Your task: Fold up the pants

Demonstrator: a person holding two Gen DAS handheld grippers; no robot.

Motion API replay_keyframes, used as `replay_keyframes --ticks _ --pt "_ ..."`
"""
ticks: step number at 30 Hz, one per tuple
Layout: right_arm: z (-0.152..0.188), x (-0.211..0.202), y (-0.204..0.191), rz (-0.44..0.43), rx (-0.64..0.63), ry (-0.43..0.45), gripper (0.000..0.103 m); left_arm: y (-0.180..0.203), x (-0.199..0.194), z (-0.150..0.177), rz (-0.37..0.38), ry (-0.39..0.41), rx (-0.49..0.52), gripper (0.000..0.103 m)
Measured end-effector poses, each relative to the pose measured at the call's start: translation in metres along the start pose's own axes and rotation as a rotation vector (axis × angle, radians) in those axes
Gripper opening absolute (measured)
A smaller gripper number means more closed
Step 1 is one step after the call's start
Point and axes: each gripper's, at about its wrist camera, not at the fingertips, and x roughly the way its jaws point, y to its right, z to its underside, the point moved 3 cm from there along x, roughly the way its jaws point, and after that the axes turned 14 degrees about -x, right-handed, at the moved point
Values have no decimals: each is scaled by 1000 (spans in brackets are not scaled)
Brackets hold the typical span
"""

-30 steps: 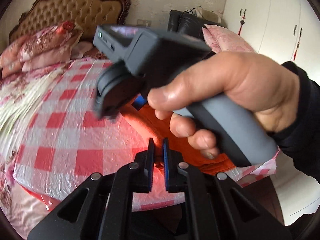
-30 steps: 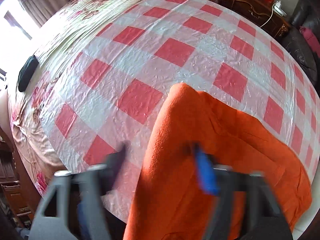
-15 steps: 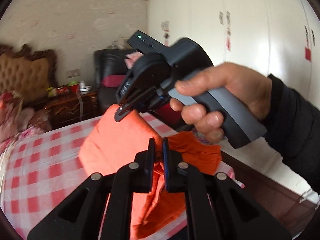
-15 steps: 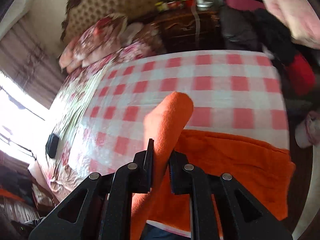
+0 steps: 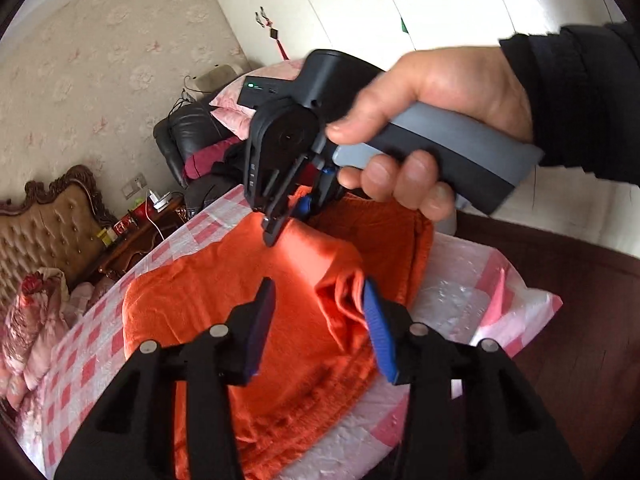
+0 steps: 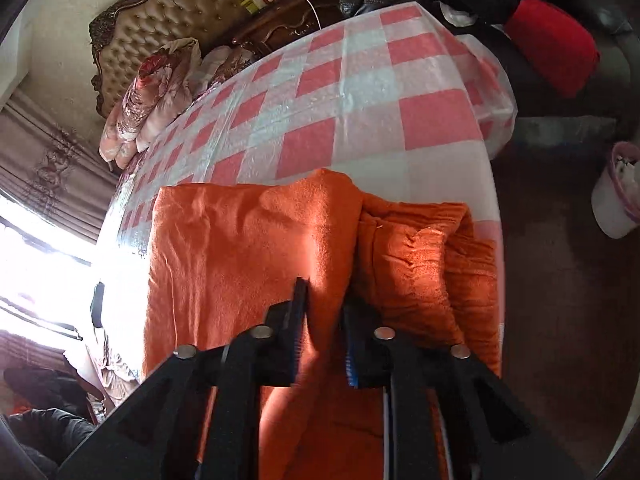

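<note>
The orange pants (image 5: 224, 300) lie folded near the corner of the red-and-white checked bed cover (image 5: 460, 288). My left gripper (image 5: 320, 312) hovers just over them with its jaws opening. A bunched fold sits loose between the pads, close to the blue right one. My right gripper (image 5: 286, 220), held in a person's hand (image 5: 432, 120), points down onto the top layer. In the right wrist view a ridge of the pants (image 6: 240, 248) fills the narrow gap of my right gripper (image 6: 324, 320). Those jaws are opening, and the pads still touch the cloth.
The bed's edge and a dark floor (image 5: 580, 260) lie just right of the pants. A white bin (image 6: 618, 192) stands on the floor. A tufted headboard (image 6: 168, 20), a floral quilt (image 6: 156, 88), a bedside table (image 5: 136, 236) and a black chair (image 5: 188, 136) are beyond.
Both grippers swung across with a layer of the pants and laid it over the rest. The left gripper went from shut on the cloth to open. The right one sank onto the pile.
</note>
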Motion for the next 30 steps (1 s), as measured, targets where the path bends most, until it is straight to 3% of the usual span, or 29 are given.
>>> replay_keyframes --ticks 2,7,11,14,16,22,30 --pt "2 -2 -1 20 -11 -7 21 6 -2 3 16 -7 5 46" --pt "3 -5 -12 93 -79 -12 39 14 0 5 0 -20 7 46" --pt "7 -5 -24 165 -151 -19 38 28 -3 7 -18 -23 31 38" --pt "9 -4 -30 230 -189 -8 32 28 4 6 12 -22 -29 15" --pt "11 -4 -36 294 -222 -8 20 24 1 5 24 -21 -46 10" --pt "12 -11 -46 379 -275 19 10 16 -4 3 34 -14 -79 8" --pt "8 -22 -52 370 -282 40 6 6 -11 -3 50 -8 -121 8"
